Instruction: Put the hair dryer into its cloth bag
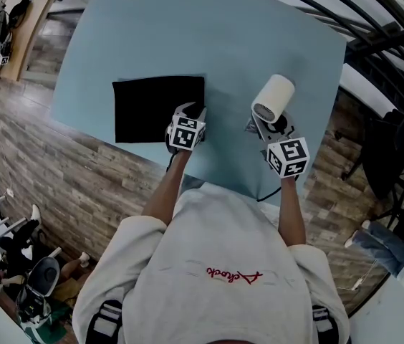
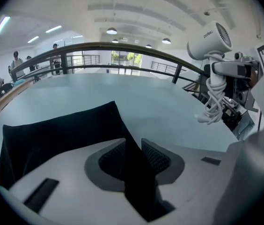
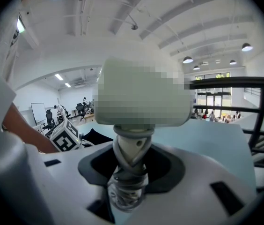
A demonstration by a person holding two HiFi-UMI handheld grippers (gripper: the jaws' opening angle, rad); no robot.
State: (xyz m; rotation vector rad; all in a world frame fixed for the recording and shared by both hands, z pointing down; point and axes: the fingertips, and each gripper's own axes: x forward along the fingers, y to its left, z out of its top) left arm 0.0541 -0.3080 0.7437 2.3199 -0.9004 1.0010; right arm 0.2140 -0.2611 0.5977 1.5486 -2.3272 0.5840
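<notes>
A black cloth bag (image 1: 157,108) lies flat on the light blue table (image 1: 216,34). My left gripper (image 1: 191,112) is tipped down over the bag's near right corner. In the left gripper view the bag (image 2: 62,135) runs into the gap of the left gripper (image 2: 134,156), and the ribbed pads (image 2: 156,157) stand apart on either side of the cloth edge. My right gripper (image 1: 270,124) is shut on the handle of the cream hair dryer (image 1: 273,97), held upright above the table to the right of the bag. The cord is wound around the handle (image 3: 131,165), with the right gripper (image 3: 131,159) closed on it.
Loops of the white cord (image 2: 211,107) hang below the hair dryer (image 2: 209,39). A dark curved railing (image 2: 122,48) runs behind the table's far edge. The table's near edge (image 1: 152,160) is right in front of the person. Wood-pattern floor and office chairs (image 1: 41,278) lie below.
</notes>
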